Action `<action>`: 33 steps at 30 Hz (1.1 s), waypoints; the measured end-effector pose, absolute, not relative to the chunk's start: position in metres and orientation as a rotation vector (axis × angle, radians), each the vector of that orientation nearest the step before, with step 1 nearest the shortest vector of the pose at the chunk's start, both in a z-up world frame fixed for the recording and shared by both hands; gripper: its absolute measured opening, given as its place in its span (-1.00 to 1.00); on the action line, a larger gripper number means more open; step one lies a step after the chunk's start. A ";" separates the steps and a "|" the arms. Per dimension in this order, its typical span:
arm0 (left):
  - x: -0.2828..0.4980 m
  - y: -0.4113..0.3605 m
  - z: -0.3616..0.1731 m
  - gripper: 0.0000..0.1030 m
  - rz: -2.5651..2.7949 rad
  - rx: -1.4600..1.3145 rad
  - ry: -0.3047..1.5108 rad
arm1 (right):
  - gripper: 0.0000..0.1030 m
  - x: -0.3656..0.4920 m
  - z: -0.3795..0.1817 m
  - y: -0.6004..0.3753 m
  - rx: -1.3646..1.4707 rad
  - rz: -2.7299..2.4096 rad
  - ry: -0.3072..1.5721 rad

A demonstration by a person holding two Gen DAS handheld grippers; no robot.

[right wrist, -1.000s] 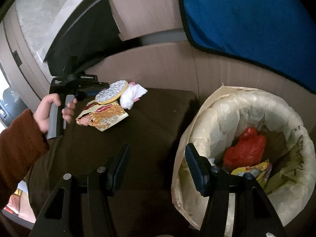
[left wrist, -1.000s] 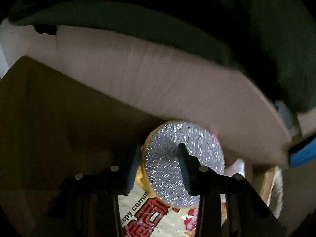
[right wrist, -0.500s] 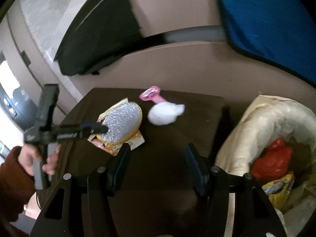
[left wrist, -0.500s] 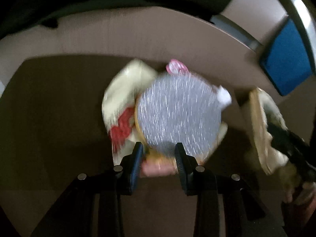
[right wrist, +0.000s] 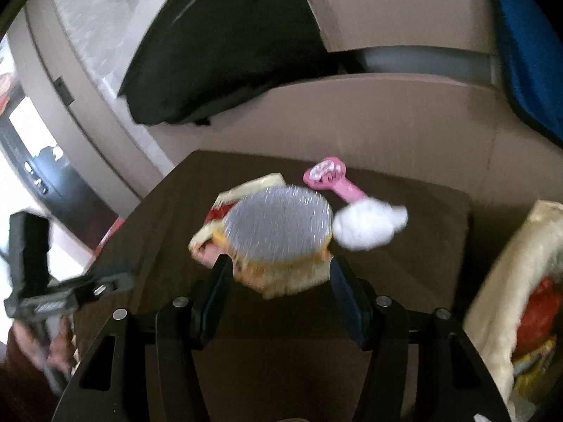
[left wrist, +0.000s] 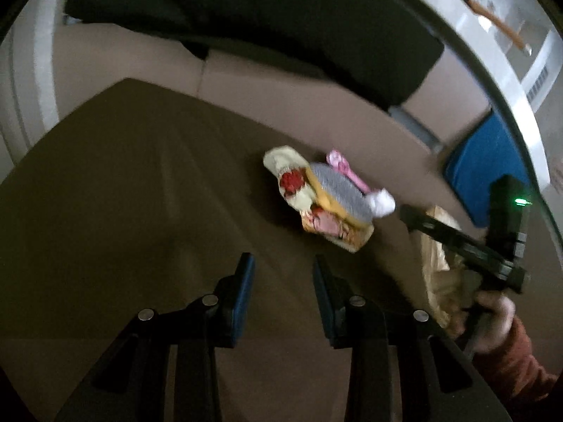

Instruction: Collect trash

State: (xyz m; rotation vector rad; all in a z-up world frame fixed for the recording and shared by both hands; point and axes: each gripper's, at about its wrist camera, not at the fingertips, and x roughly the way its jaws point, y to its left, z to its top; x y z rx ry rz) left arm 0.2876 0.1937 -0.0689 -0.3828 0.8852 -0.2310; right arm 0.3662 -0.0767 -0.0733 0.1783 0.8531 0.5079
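A round silver foil lid (right wrist: pixel 278 223) lies on a yellow and red snack wrapper (right wrist: pixel 281 279) on the dark brown table (right wrist: pixel 422 263). A white tissue wad (right wrist: pixel 369 225) and a pink plastic piece (right wrist: pixel 332 179) lie beside them. My right gripper (right wrist: pixel 281 288) is open, its jaws on either side of the pile's near edge. My left gripper (left wrist: pixel 283 286) is open and empty, drawn back from the pile (left wrist: pixel 330 197). The right gripper also shows in the left wrist view (left wrist: pixel 457 242).
A bin lined with a cream bag (right wrist: pixel 510 302) stands at the table's right, holding red and yellow trash (right wrist: pixel 538 316). A beige sofa with a black cushion (right wrist: pixel 225 66) and a blue cushion (right wrist: pixel 527 52) lies behind the table.
My left gripper let go of the pile's edge and pulled back from it. My right gripper swung from the bin to the pile, which now lies between its open jaws.
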 end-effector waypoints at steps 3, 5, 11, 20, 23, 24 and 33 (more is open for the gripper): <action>0.286 0.201 -0.065 -0.30 -0.258 -0.410 0.879 | 0.07 0.392 -0.082 -0.069 0.160 0.445 0.853; 0.286 0.199 -0.065 -0.30 -0.270 -0.398 0.882 | 0.07 0.407 -0.086 -0.070 0.146 0.412 0.843; 0.284 0.206 -0.068 -0.30 -0.280 -0.399 0.880 | 0.07 0.457 -0.096 -0.067 -0.003 0.390 0.889; 0.280 0.216 -0.078 -0.30 -0.251 -0.457 0.896 | -0.64 0.463 -0.117 -0.054 0.016 0.469 0.975; 0.274 0.215 -0.077 -0.30 -0.256 -0.461 0.889 | -0.67 0.436 -0.116 -0.045 -0.016 0.514 0.981; 0.272 0.214 -0.078 -0.30 -0.259 -0.461 0.889 | -0.69 0.422 -0.115 -0.043 -0.010 0.540 0.983; 0.257 0.202 -0.075 -0.30 -0.282 -0.463 0.894 | -0.81 0.314 -0.097 -0.022 -0.038 0.693 0.961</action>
